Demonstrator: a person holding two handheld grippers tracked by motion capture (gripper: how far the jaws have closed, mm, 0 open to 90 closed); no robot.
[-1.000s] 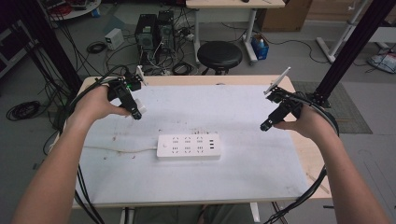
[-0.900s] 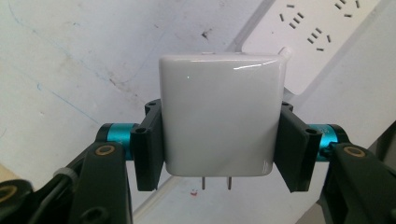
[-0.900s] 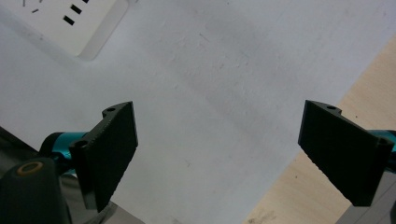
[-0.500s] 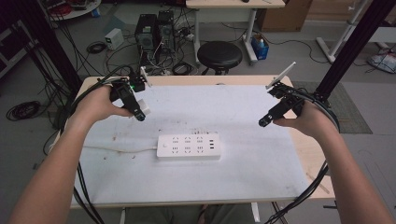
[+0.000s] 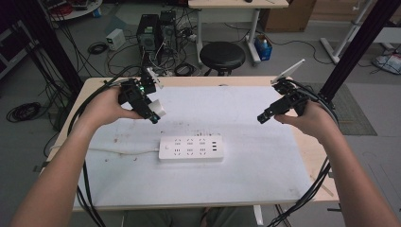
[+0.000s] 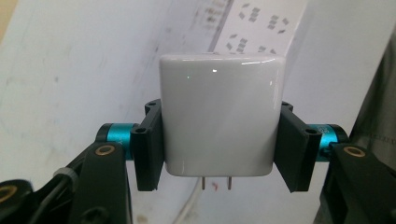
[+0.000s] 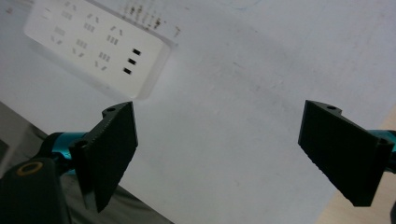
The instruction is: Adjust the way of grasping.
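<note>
White mat on a wooden table [image 5: 326, 156], office floor with cables, a PC tower and a black stool [image 5: 222, 54] behind it.

Left gripper [image 5: 152, 113]: jaws clamped on a white plug adapter [image 6: 219, 116], one pad on each side face, two metal prongs poking out below it in the left gripper view. Adapter is held off the surface, over the mat's far-left part, well apart from the power strip.

Right gripper [image 7: 233, 154]: jaws wide apart, nothing between them, hovering over the mat's right side.

White power strip [image 5: 190, 149] lies flat mid-mat between the two hands, nearer the person; its cord runs off to the left. Sockets face up, none occupied.
</note>
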